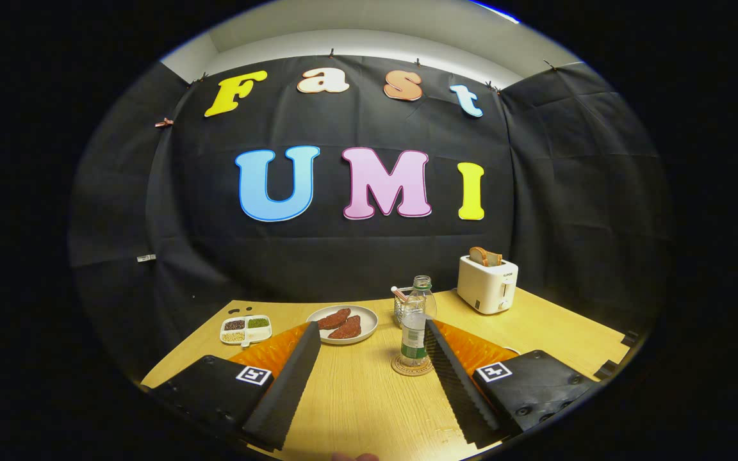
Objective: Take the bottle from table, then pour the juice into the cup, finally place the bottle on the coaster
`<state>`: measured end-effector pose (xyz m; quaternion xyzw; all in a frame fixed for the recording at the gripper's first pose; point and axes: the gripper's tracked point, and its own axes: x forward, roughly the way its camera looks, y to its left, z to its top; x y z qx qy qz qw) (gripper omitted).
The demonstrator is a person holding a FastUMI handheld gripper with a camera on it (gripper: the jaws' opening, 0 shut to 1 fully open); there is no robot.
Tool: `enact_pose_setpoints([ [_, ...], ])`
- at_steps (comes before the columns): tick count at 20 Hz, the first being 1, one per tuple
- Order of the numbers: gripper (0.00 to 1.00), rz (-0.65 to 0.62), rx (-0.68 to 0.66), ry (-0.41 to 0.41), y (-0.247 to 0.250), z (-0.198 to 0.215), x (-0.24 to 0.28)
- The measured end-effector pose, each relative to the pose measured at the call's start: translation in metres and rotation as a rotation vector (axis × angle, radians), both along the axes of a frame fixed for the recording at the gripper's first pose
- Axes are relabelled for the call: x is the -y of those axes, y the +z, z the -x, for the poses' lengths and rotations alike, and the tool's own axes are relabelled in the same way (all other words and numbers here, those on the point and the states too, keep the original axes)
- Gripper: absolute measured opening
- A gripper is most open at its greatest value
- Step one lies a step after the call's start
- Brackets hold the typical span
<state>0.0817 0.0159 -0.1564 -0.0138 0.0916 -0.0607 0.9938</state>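
A clear plastic bottle (pixel 413 336) with a green label stands upright on a round coaster (pixel 411 369) on the wooden table (pixel 369 403). It is just inside the tip of my right finger and apart from the left one. Right behind the bottle stands a clear glass vessel (pixel 425 296) with a narrow top, which may be the cup. My gripper (pixel 371 325) is open, its fingers spread wide and low over the table, with nothing pressed between them.
A white plate (pixel 364 330) with two brown patties sits beyond the left finger. Further left lies a small divided dish (pixel 246 329) of seeds. A wire basket (pixel 400 308) stands behind the bottle, and a white toaster (pixel 487 283) holding bread stands at the back right.
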Motion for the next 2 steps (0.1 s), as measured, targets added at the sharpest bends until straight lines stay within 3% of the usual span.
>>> enact_pose_setpoints([
  [2, 0.99, -0.012, 0.0, 0.012, 0.003, 0.0033, 0.0039],
])
